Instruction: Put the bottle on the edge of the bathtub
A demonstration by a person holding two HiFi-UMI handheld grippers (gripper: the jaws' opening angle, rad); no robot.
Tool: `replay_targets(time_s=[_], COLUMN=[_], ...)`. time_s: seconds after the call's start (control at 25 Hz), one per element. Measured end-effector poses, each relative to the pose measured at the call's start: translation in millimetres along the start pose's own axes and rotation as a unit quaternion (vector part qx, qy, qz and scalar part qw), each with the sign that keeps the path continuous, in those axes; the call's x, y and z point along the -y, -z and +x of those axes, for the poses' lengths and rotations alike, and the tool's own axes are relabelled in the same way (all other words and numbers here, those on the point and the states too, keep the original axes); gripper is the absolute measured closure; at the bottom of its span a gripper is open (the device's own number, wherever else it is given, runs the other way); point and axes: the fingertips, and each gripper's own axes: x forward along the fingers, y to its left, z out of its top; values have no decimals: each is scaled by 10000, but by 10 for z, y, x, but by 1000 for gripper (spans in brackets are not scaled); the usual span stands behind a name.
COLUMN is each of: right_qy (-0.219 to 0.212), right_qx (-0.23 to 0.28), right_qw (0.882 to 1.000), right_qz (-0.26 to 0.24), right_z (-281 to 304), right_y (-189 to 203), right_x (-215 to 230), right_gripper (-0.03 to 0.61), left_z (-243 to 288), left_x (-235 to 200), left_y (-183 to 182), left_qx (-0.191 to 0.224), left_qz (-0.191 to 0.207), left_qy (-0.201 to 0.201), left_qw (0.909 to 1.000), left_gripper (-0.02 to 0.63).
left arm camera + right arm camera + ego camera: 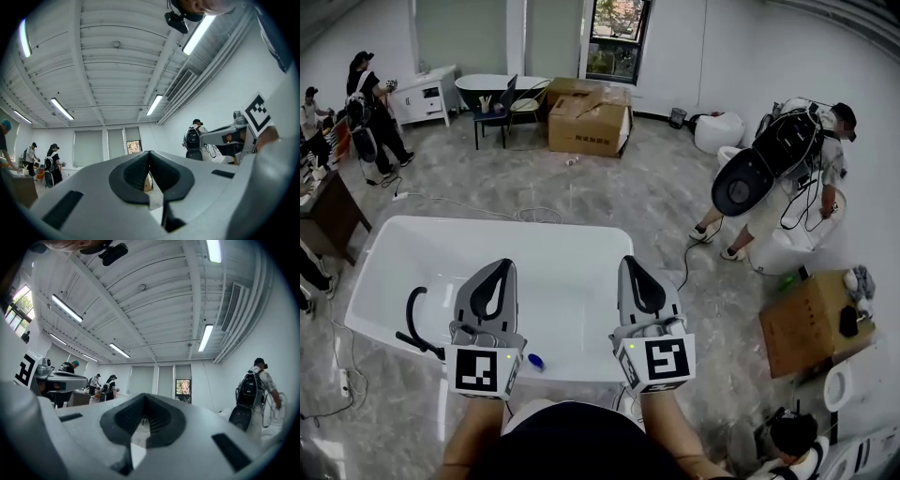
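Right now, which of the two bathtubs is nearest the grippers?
The white bathtub in the foreground, right under the left gripper and right gripper. The other, dark-sided tub stands far back in the room.

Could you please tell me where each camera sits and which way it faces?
Head view: on the person's head, looking steeply down at the bathtub; both forearms, the left hand-held gripper and right hand-held gripper show.
Left gripper view: rides that gripper, faces over shut jaws toward ceiling and window; the other's marker cube shows.
Right gripper view: the same, mirrored.
Shared: the window and a backpacked person.
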Motion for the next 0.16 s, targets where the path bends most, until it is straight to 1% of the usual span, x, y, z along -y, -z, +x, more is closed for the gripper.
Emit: replay_targets(time_s=[0.16], right_qy=[-27], right_qx=[40], right_qw=[10000], right_qz=[37], right_z=[-11], right_y=[13], right_x=[72], right_gripper=[578], left_z=[36], left_x=[116], left_y=[-13], left_qx=[20], left_qz=[15], left_qy=[41], left_qw=[10000], left_gripper=[612])
